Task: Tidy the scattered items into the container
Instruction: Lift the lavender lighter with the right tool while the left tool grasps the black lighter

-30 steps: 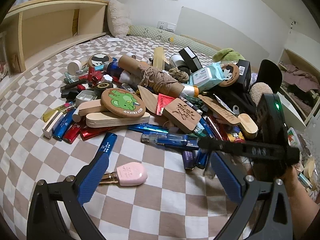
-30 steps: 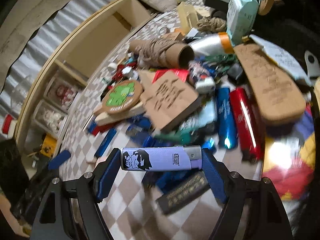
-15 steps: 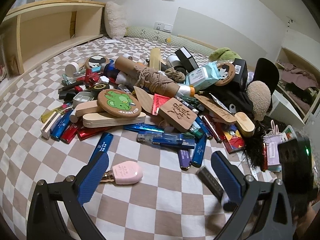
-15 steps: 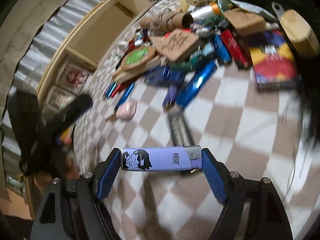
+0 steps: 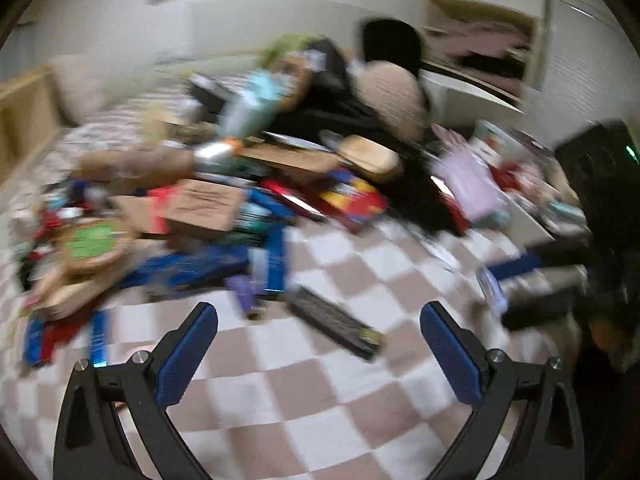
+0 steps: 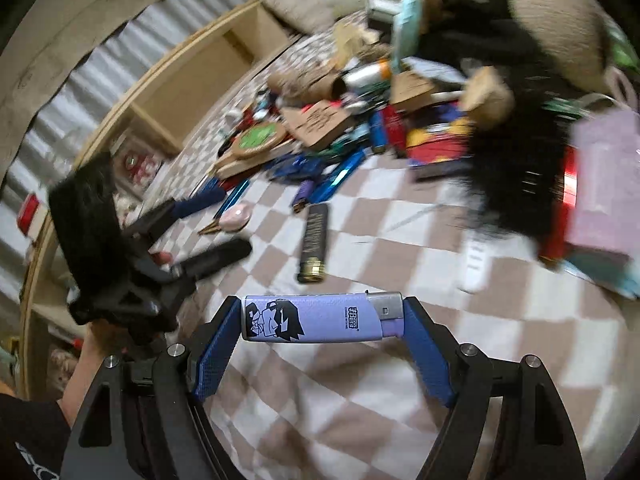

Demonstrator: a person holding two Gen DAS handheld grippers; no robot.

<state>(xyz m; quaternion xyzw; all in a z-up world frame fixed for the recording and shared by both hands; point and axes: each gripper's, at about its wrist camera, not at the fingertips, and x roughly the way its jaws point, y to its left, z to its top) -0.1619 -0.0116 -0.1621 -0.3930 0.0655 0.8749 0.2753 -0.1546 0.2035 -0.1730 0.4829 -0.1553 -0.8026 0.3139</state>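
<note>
Jaws of the right gripper [image 6: 322, 320] pinch a purple lighter [image 6: 320, 319] end to end, lifted clear of the checked bed [image 6: 400, 380]. Ahead of them lies a dark lighter [image 6: 314, 238], then the heap of clutter [image 6: 340, 120]. Left gripper [image 5: 318, 336] hangs with jaws spread and empty, the same dark lighter just ahead. This looks like the carrying step; no container shows clearly, so next the held lighter needs taking to it and letting go.

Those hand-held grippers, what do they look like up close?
Both the left gripper and right gripper have black plastic frames with triangular cut-outs, silver screws, and jaws lined with textured blue pads. The person's forearm is bare below a black sleeve.
</note>
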